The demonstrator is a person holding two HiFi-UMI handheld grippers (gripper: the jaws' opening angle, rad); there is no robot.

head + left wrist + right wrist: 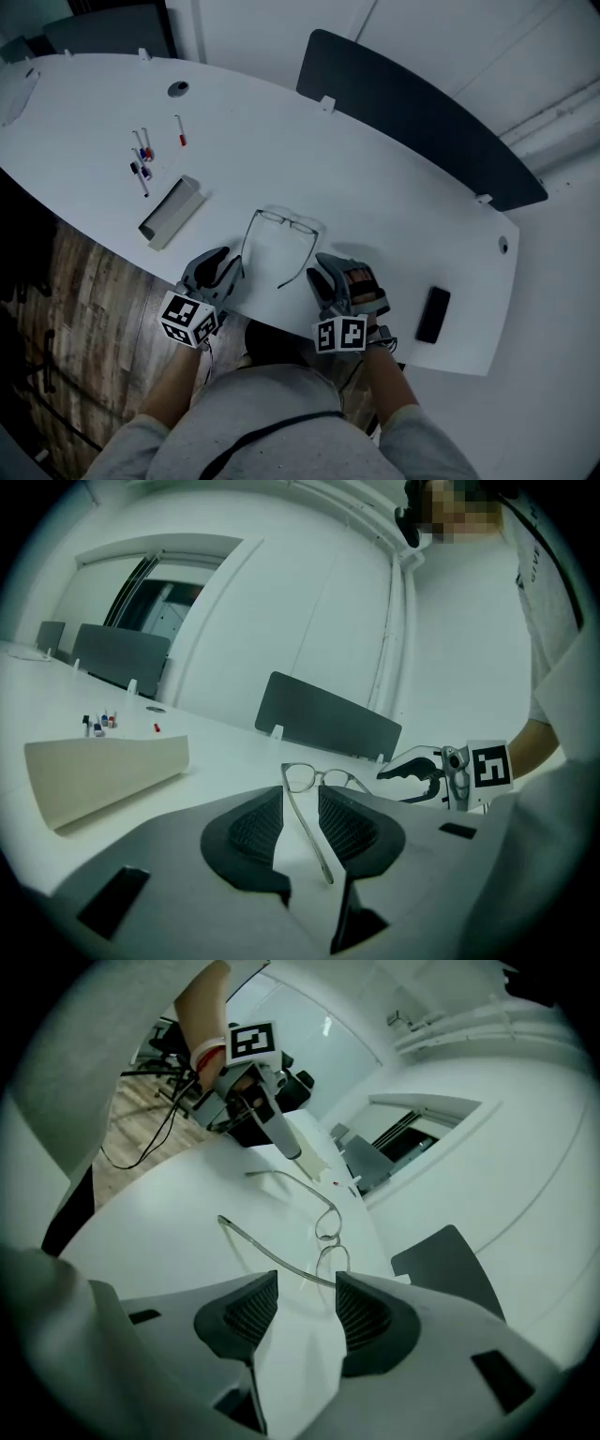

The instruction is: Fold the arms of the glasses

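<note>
Thin-rimmed glasses (281, 227) lie on the white table (394, 197) with both arms unfolded toward me. My left gripper (231, 266) stands open at the end of the left arm. In the left gripper view that arm (307, 827) runs through the gap between the pads without being pressed, and the lenses (315, 778) lie beyond. My right gripper (319, 274) is open beside the right arm. In the right gripper view that arm (267, 1255) crosses just ahead of the gripper (305, 1283), with nothing between its pads.
A grey open case (172, 212) lies to the left of the glasses, with several markers (142, 161) behind it. A black phone (433, 314) rests near the table's right front edge. A dark chair back (412, 112) stands behind the table.
</note>
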